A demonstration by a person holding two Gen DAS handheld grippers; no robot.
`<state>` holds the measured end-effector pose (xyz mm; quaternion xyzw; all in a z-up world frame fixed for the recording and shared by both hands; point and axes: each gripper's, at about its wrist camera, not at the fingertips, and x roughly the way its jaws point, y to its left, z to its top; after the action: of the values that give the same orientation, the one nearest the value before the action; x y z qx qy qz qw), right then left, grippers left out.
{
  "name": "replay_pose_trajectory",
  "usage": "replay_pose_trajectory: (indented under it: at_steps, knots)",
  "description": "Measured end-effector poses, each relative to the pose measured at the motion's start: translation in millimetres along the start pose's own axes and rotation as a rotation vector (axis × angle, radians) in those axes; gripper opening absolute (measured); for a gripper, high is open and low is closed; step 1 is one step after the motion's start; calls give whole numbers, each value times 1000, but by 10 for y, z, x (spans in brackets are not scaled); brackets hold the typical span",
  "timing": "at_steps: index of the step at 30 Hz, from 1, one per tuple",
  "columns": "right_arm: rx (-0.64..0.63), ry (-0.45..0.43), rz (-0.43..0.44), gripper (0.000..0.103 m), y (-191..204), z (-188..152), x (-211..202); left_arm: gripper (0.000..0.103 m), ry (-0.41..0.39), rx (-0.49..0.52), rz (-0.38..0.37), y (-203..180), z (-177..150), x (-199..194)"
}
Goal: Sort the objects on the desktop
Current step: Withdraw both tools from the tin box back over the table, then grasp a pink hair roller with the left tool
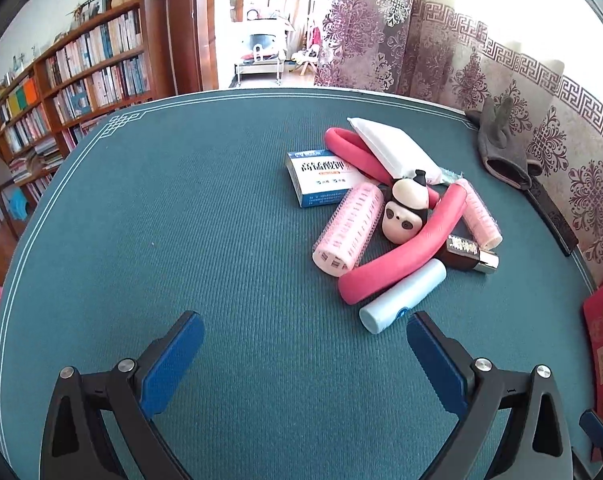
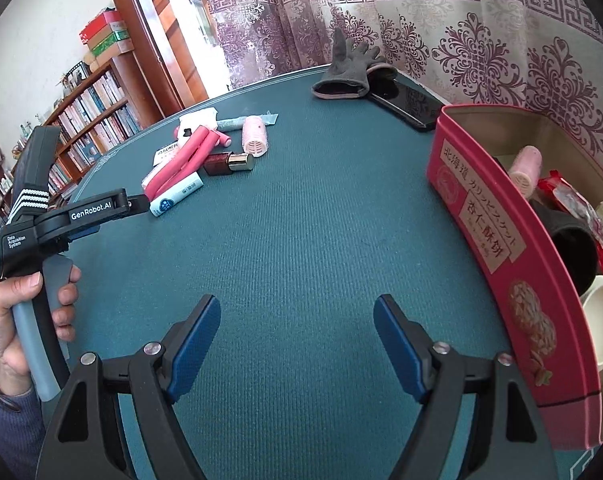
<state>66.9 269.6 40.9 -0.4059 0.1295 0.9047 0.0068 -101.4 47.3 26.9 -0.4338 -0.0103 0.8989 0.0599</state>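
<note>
A pile of small objects lies on the green mat (image 1: 221, 240): a blue-white medicine box (image 1: 321, 178), a pink hair roller (image 1: 349, 228), a panda figure (image 1: 405, 212), a red foam curler (image 1: 405, 256), a light blue tube (image 1: 401, 296), a brown bottle with a gold cap (image 1: 469, 254) and a white packet (image 1: 393, 150). My left gripper (image 1: 305, 344) is open and empty, just in front of the tube. My right gripper (image 2: 297, 328) is open and empty over bare mat, left of the red tin box (image 2: 501, 256). The pile (image 2: 205, 156) shows far left there.
The red tin holds a pink roller (image 2: 525, 168), a red wrapper (image 2: 573, 200), a dark cup and a white lid. A grey glove (image 2: 349, 72) and a black phone (image 2: 409, 104) lie at the mat's far edge. A curtain hangs behind; a bookshelf (image 1: 81, 80) stands at left.
</note>
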Motion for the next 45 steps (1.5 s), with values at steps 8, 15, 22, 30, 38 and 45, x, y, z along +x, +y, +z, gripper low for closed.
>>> replay_pose_trajectory:
  at_steps: [8,15,22,30,38,45]
  knots:
    - [23,13,10,82,-64,27,68,102,-54,26,18,-31,380,167]
    - [17,8,20,82,-51,60,88,95,-28,120,-34,-191,494,501]
    - [15,8,21,82,-33,117,127,38,3,166,-94,-245,354,469]
    - [-19,15,35,82,99,132,168,37,-5,130,-119,-118,278,443]
    - [-45,8,44,82,214,149,154,31,-3,157,-120,-144,63,308]
    - [-116,6,113,83,382,171,198,31,-3,211,-130,-69,-455,-65]
